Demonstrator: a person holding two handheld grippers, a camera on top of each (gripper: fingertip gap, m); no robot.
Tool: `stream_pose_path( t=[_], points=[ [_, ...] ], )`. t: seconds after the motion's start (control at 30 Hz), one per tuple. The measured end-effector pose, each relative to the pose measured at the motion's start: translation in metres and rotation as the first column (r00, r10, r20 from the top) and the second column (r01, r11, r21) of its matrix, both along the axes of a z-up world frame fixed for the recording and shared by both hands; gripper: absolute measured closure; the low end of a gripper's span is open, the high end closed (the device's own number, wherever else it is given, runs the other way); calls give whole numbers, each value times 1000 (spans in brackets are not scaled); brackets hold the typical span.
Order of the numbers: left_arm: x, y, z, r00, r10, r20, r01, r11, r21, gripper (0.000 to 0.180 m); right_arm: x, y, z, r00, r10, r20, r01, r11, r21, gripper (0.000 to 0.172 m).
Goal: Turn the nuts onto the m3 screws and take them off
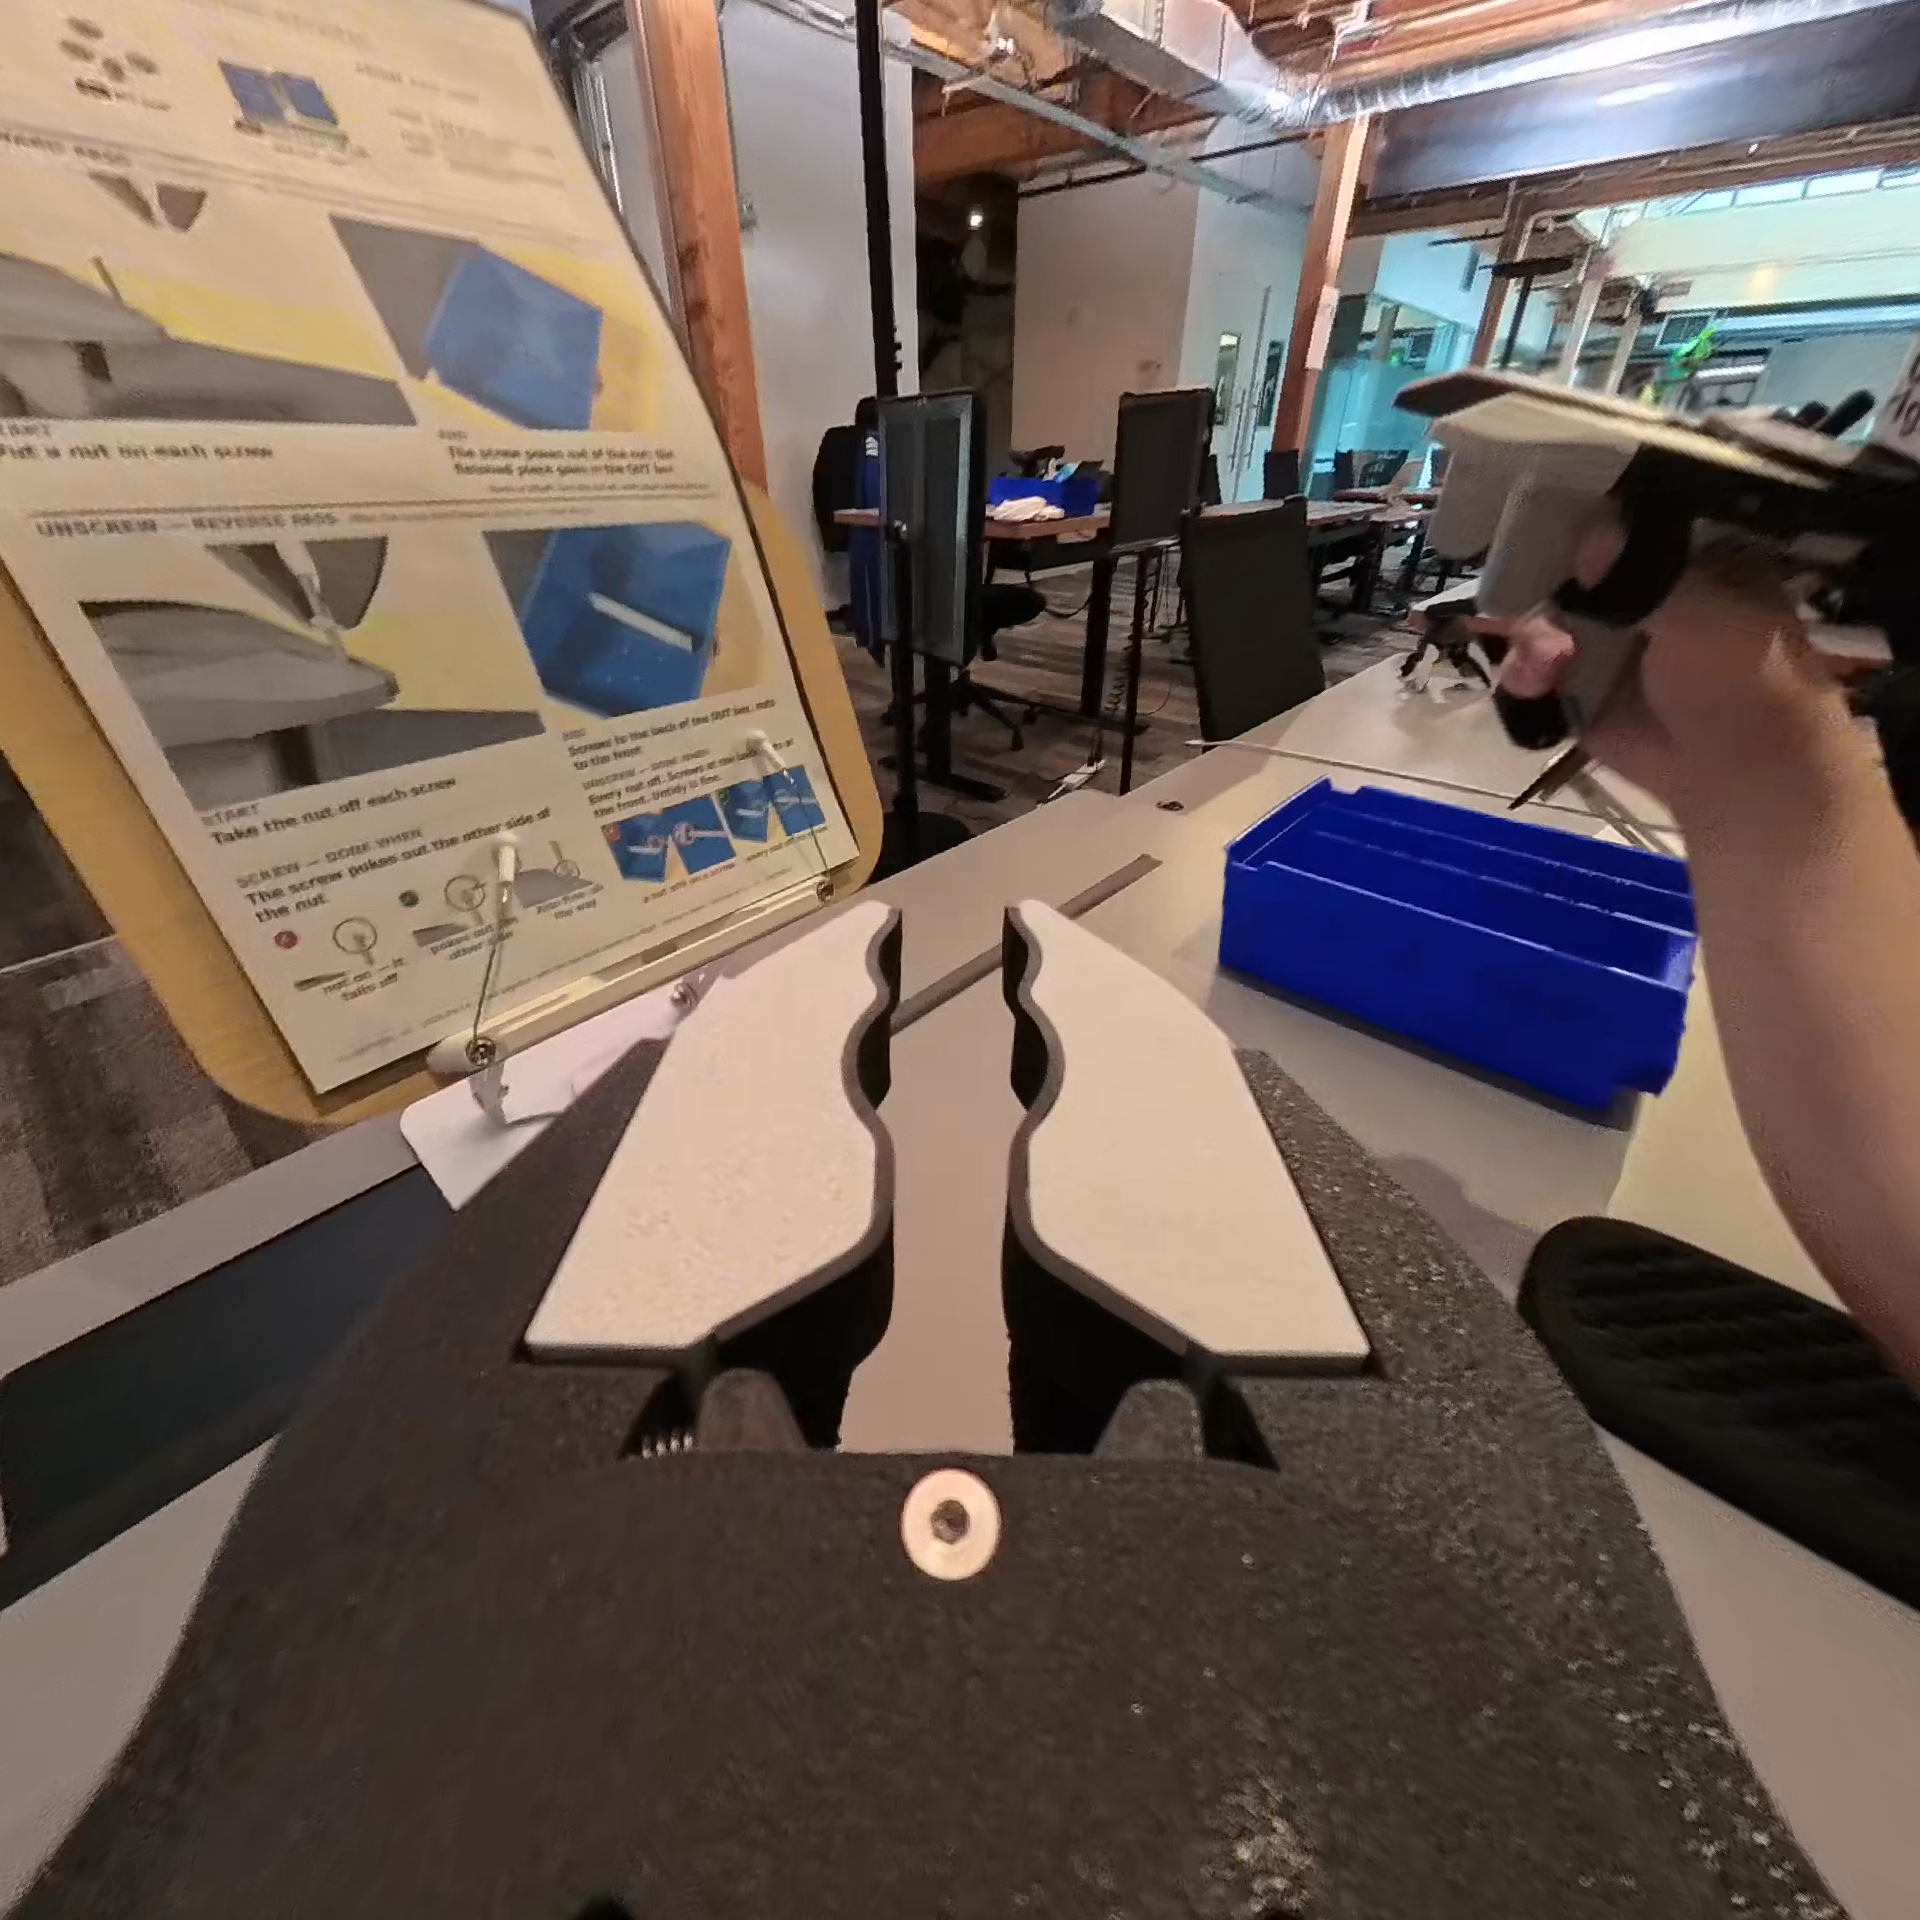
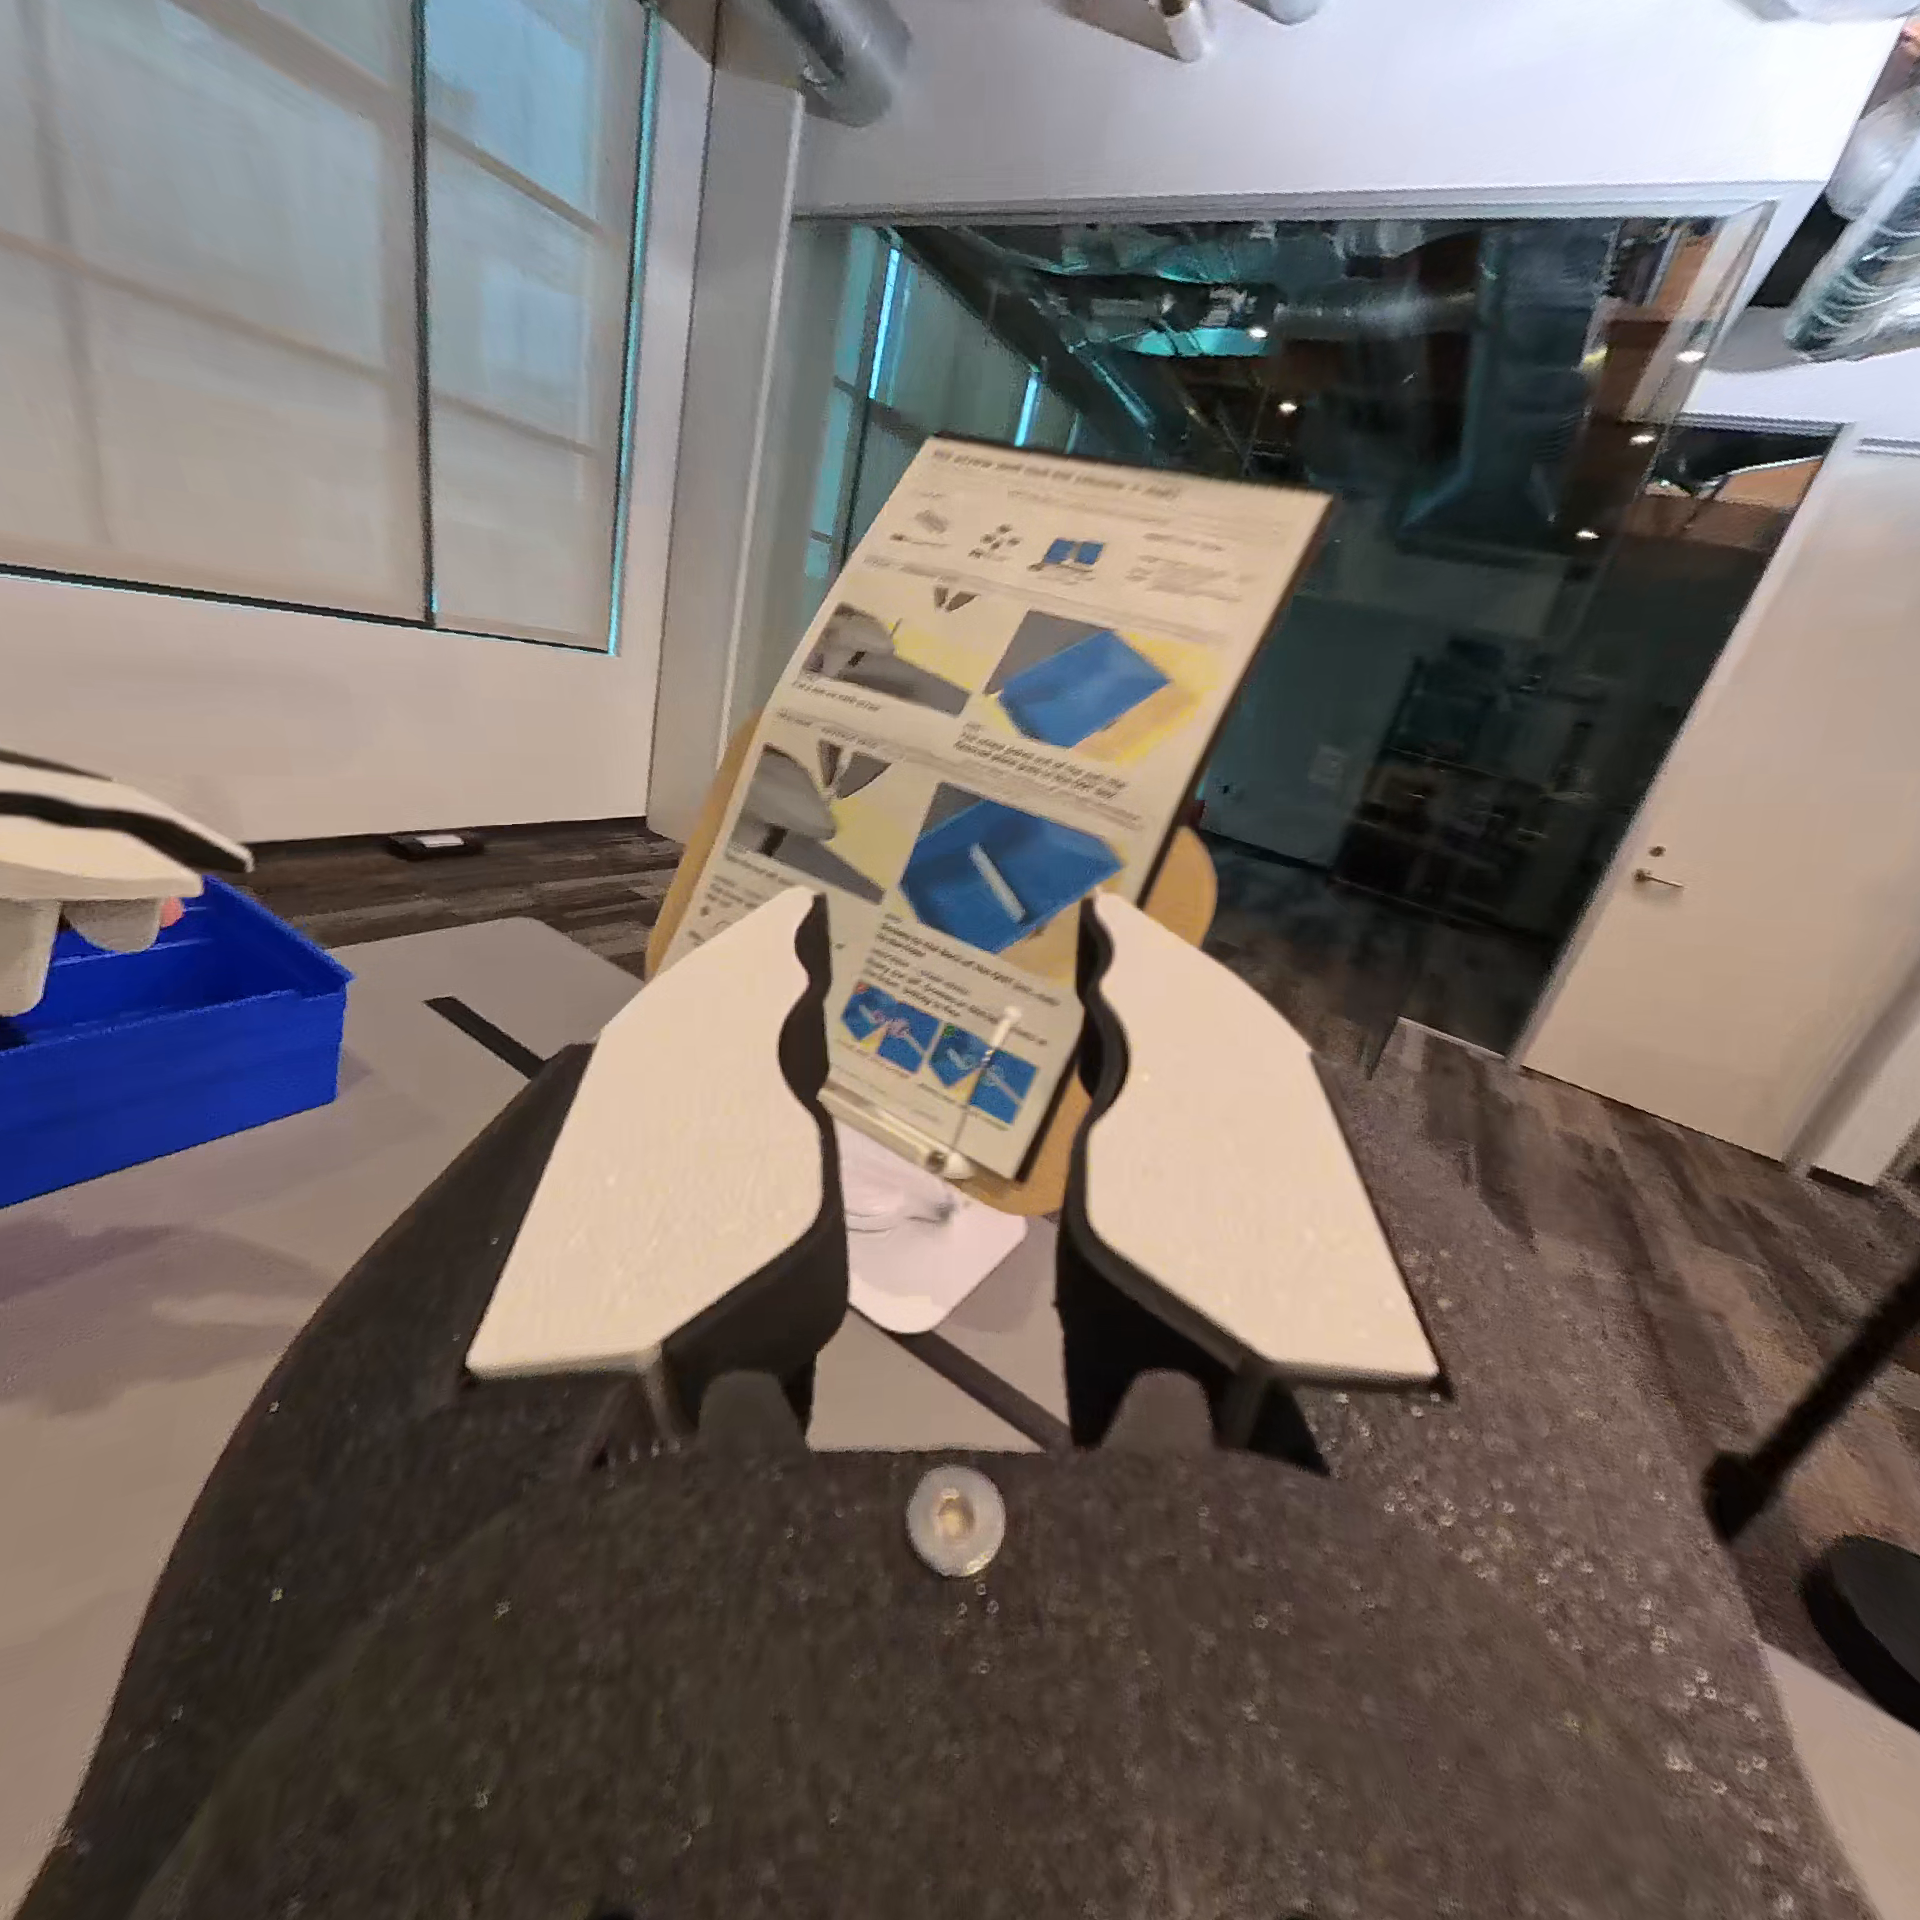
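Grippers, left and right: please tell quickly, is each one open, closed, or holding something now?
Left gripper: open with a narrow gap, holding nothing, above the grey table.
Right gripper: open wide, holding nothing.

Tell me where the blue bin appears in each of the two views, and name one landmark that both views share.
Left wrist view: the blue bin sits on the grey table at centre right, right of the hand-held gripper's fingers.
Right wrist view: the blue bin is at the left edge, partly cut off.
Shared landmark: the instruction sheet on its stand.
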State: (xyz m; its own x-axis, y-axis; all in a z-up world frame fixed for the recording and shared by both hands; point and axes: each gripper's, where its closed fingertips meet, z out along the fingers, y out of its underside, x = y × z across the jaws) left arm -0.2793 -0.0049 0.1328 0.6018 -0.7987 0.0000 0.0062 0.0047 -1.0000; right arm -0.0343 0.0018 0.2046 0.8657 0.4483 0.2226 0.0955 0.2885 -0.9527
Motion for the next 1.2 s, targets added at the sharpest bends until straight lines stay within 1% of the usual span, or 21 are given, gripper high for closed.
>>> stream_pose_path(
  t=[0.1, 0.13, 0.2, 0.27, 0.37, 0.47, 0.53, 0.63, 0.67, 0.73, 0.8, 0.83, 0.87, 0.9, 0.93, 1.0, 1.03, 1.1, 1.13, 1.2],
  points=[
    [-2, 7, -11, 1000, 11, -15, -11, 1000, -27, 162, -31, 16, -36, 998, 67, -20, -68, 997, -41, 134],
    [-3, 10, -13, 1000, 18, -18, -19, 999, -32, 162, -39, 22, -44, 995, 91, -28, -93, 994, -51, 136],
    [-4, 15, -12, 999, 34, -6, -34, 999, -31, 162, -50, 29, -56, 990, 141, -25, -143, 985, -96, 136],
    [-5, 18, -11, 999, 49, -2, -49, 999, -22, 162, -55, 33, -64, 988, 154, -15, -155, 982, -111, 137],
    [-8, 20, -13, 996, 81, -40, -82, 997, -10, 162, -57, 40, -74, 987, 160, -28, -162, 978, -131, 138],
    [-17, 10, -4, 992, 100, -73, -100, 995, 6, 157, -63, 42, -80, 975, 214, -56, -220, 962, -164, 138],
    [-37, 0, 10, 984, 147, -97, -143, 989, 44, 156, -65, 44, -85, 976, 215, -44, -219, 959, -181, 138],
    [-87, -17, 29, 954, 251, -165, -240, 967, 89, 159, -67, 50, -98, 980, 200, 11, -193, 957, -217, 138],
    [-107, -23, 31, 937, 279, -209, -265, 960, 93, 163, -68, 52, -103, 980, 194, 30, -182, 956, -229, 138],
    [-152, -33, 26, 886, 334, -322, -326, 942, 78, 164, -71, 57, -111, 979, 193, 60, -172, 952, -254, 138],
    [-204, -37, 10, 804, 400, -439, -421, 905, 52, 163, -76, 59, -119, 973, 210, 100, -175, 943, -282, 138],
    [-232, -38, -4, 758, 429, -491, -483, 875, 20, 164, -77, 61, -122, 972, 203, 122, -161, 945, -286, 138],
    [-259, -38, -23, 715, 444, -540, -550, 834, -43, 163, -77, 63, -123, 972, 184, 145, -138, 950, -279, 138],
    [-280, -40, -46, 687, 423, -590, -596, 793, -126, 162, -77, 65, -124, 971, 171, 167, -122, 955, -271, 138],
    [-295, -43, -69, 682, 379, -625, -611, 765, -202, 162, -77, 65, -124, 969, 166, 181, -115, 957, -265, 138],
    [-312, -47, -109, 692, 299, -657, -609, 730, -309, 163, -82, 65, -124, 970, 180, 164, -132, 955, -265, 138],
    [-318, -48, -128, 692, 264, -672, -611, 711, -349, 164, -86, 64, -123, 969, 211, 127, -170, 946, -276, 138],
    [-328, -53, -164, 657, 178, -733, -629, 665, -403, 164, -99, 57, -115, 948, 318, -21, -308, 899, -310, 138],
    [-333, -55, -180, 630, 141, -764, -650, 634, -419, 162, -103, 53, -108, 927, 361, -101, -375, 875, -306, 139],
    [-334, -57, -204, 599, 75, -798, -667, 597, -445, 162, -103, 46, -93, 878, 422, -227, -472, 840, -266, 140]
  ],
)
